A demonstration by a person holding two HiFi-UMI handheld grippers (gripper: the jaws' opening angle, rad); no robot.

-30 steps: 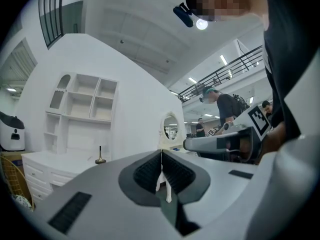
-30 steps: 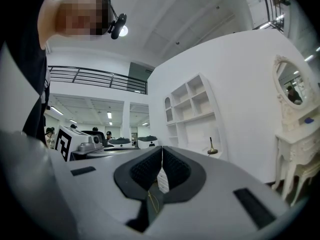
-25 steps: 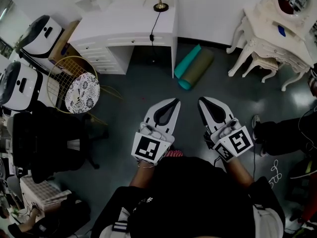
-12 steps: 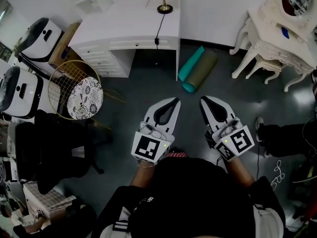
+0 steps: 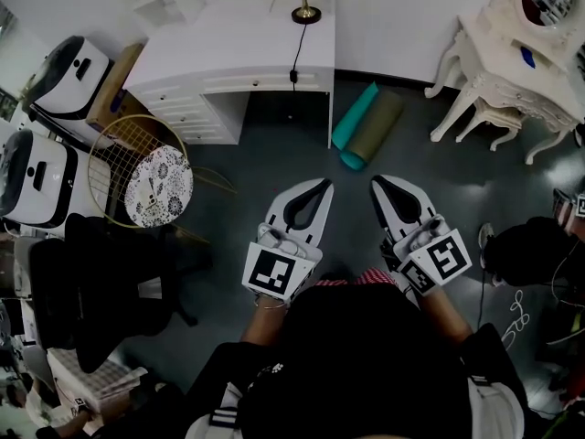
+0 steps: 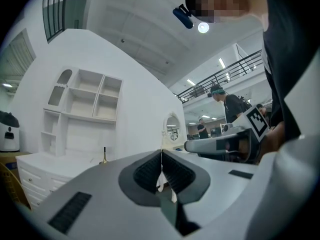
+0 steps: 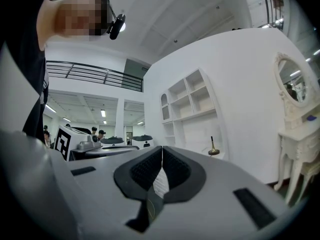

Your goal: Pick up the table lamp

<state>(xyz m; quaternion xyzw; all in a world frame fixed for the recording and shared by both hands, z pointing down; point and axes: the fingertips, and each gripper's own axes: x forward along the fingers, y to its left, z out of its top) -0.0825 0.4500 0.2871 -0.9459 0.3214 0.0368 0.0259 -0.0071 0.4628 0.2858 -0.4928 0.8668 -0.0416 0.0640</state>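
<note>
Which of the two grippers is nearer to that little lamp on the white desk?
Left, slightly. The left gripper points almost straight at the table lamp, far ahead; the right gripper sits alongside, further to the side. Neither touches it.

Dim, vignetted fisheye views; ceiling-light glare

Left gripper and right gripper side by side, level, both closed, empty.
</note>
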